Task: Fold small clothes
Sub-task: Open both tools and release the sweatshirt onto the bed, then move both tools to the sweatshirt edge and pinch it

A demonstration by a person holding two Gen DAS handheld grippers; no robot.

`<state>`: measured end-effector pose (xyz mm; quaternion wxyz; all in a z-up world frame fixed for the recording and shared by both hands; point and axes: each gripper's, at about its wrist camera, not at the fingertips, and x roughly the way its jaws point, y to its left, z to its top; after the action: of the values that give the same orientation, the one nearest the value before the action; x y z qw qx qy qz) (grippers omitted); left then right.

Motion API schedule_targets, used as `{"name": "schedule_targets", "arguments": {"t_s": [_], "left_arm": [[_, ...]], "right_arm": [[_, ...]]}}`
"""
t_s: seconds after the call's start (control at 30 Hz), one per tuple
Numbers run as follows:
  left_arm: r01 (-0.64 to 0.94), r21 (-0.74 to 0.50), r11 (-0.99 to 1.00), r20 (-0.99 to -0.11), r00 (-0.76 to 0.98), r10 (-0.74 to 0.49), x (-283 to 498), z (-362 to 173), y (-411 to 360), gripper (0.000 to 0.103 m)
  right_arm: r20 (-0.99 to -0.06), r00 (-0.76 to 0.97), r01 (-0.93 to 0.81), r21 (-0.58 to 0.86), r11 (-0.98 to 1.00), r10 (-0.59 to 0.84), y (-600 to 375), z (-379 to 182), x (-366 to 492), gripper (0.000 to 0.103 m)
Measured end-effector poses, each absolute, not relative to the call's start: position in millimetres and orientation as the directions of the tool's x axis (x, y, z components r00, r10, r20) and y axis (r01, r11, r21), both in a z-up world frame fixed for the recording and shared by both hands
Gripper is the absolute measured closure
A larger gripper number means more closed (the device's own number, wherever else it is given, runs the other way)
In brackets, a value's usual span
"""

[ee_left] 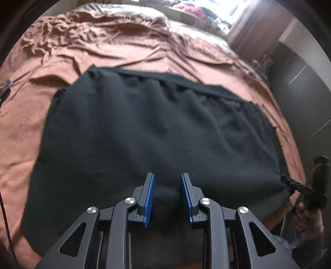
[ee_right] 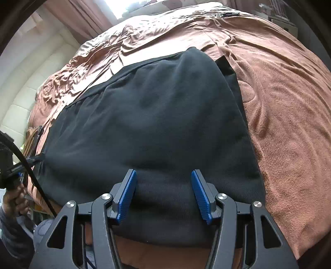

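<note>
A black garment (ee_left: 155, 124) lies spread flat on a bed's brown cover (ee_left: 124, 51), with a gathered band along its far edge. My left gripper (ee_left: 167, 180) hovers over the garment's ribbed near hem. Its blue pads (ee_left: 150, 192) stand a narrow gap apart, dark cloth shows between them, and no pinch is visible. The right wrist view shows the same garment (ee_right: 155, 113), and there my right gripper (ee_right: 163, 175) stands wide open above the near hem. Each gripper also shows small in the other's view: the right one (ee_left: 289, 182) at the garment's right corner, the left one (ee_right: 35, 159) at its left corner.
The brown cover (ee_right: 289, 103) is rumpled toward the pillows. A padded pale headboard (ee_right: 20, 93) stands at the left, and dark wardrobe doors (ee_left: 300, 93) at the right. A black cable (ee_right: 31, 171) hangs near a person's hand (ee_right: 14, 198). Clothes are piled by the window (ee_left: 192, 10).
</note>
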<state>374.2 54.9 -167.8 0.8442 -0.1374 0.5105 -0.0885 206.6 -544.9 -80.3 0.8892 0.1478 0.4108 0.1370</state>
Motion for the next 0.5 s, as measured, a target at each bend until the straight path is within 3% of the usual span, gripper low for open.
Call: {"name": "schedule_targets", "arguments": {"t_s": [0.17, 0.5], "left_arm": [[-0.05, -0.305, 0.951, -0.864, 0.434, -0.255, 382.3, -184.3, 55.9, 0.081], [-0.023, -0.279, 0.96, -0.86, 0.451, -0.239, 358.9, -178.8, 55.6, 0.082]], "right_arm": [[-0.695, 0.622, -0.107, 0.381, 0.918, 0.361, -541.6, -75.9, 210.4, 0.05], [-0.702, 0.606, -0.173, 0.344, 0.923, 0.376, -521.6, -76.8, 219.2, 0.05]]}}
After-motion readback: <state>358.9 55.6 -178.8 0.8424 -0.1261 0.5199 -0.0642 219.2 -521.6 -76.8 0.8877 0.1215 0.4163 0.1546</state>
